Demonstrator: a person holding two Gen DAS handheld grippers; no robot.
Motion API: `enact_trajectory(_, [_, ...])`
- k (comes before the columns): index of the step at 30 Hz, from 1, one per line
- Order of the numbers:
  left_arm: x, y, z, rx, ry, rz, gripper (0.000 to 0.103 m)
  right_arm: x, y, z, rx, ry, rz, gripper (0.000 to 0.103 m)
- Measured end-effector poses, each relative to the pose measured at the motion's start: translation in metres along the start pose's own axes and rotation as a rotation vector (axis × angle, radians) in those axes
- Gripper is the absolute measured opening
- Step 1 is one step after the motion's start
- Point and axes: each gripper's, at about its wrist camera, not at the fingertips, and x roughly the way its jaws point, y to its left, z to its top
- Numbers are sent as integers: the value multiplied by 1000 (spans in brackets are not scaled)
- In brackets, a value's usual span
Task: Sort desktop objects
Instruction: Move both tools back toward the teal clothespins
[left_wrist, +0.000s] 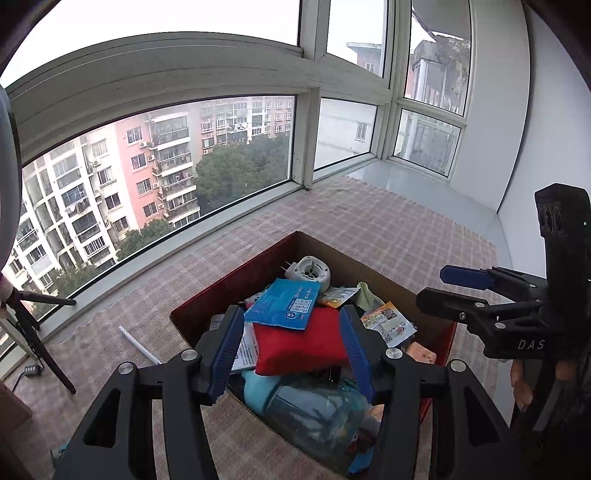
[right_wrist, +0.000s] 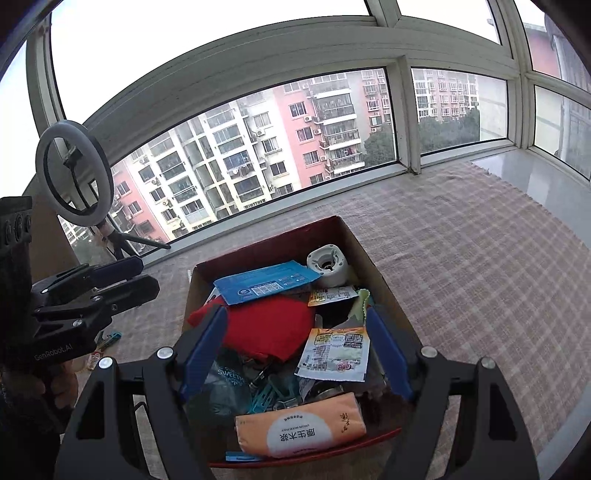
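both the left gripper (left_wrist: 291, 347) and right gripper (right_wrist: 295, 350) hover with fingers spread and empty over the cardboard box (right_wrist: 373, 254), already heaped with packets, a red pouch (left_wrist: 299, 347) and tissues (right_wrist: 301, 432), while a white pen (left_wrist: 138, 343) lies on the counter (right_wrist: 480, 240) beside it.

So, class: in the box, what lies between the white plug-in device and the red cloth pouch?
A blue flat packet lies between the white device and the red pouch, overlapping the pouch; clearest in the right wrist view.

Left gripper (left_wrist: 291, 350): jaws spread wide, empty, hovering above the cardboard box (right_wrist: 388, 295). Right gripper (right_wrist: 295, 354): likewise spread, empty, over the same box.
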Motion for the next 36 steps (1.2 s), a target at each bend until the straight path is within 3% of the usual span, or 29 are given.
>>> enact_trajectory(9, [-54,22,-30,-37,-16,64,55,-14,43,-7,-70,-19,18,76])
enact_trajectory(16, [-95,59,-66,-75,-4,160,56,-12,92,-21,-104,-9,99,76])
enact_trajectory(29, [-187,202,-167,-319,51,387,56,13,209,-55,-263,-31,216,76])
enact_trajectory(36, [-206,265,-222,-406,118,475,56,50,263,-66,-303,60,279,76])
